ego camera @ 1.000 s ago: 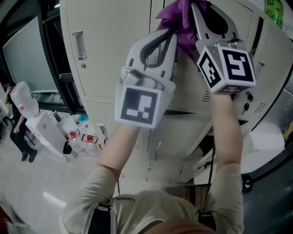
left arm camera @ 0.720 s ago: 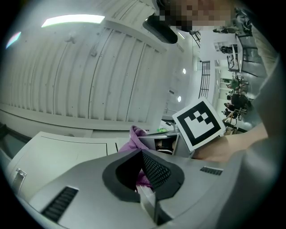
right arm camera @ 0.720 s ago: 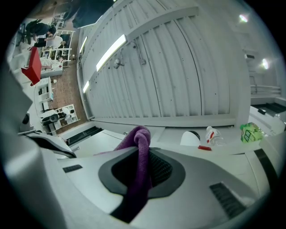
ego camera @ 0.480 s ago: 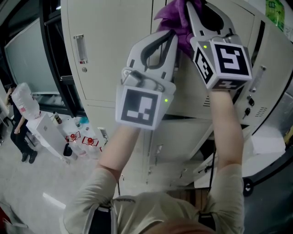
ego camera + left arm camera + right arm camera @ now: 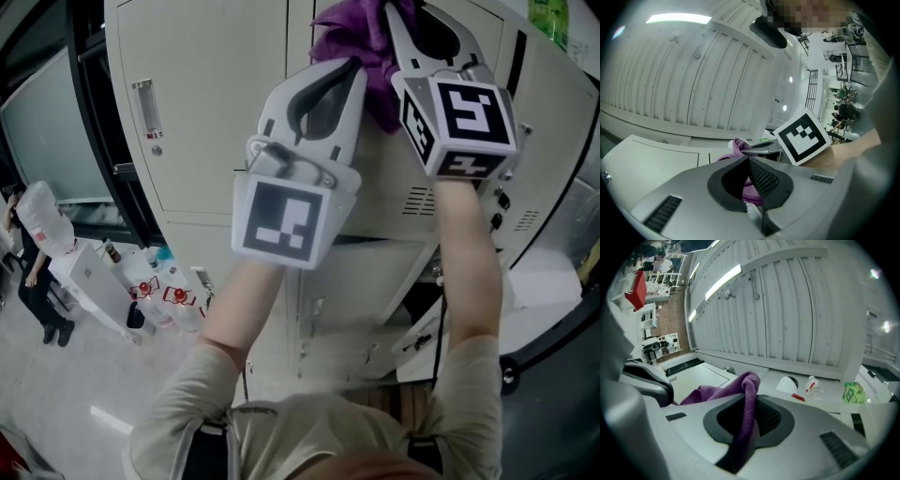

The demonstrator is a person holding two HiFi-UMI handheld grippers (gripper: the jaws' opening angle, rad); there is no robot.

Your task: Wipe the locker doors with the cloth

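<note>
Starting with the head view, the purple cloth point(image 5: 361, 42) is seen bunched against the top of the upper locker door point(image 5: 216, 103), beside that door's right edge. It is pinched from one side by the left gripper point(image 5: 349, 67) and from the other by the right gripper point(image 5: 398, 19).

In the left gripper view, the left gripper point(image 5: 750, 161) is shown closed on a fold of the cloth point(image 5: 738, 146).

In the right gripper view, the right gripper point(image 5: 749, 411) is clamped on a twisted strand of the cloth point(image 5: 747, 385), which rises past the jaws and then trails sideways. The long axis is judged to run sideways along the door's top, from one gripper to the other.

Because the cloth is wadded, little of it may meet the door. A hard drag could pull it from one gripper, or let bare jaws scrape the paint.
</note>
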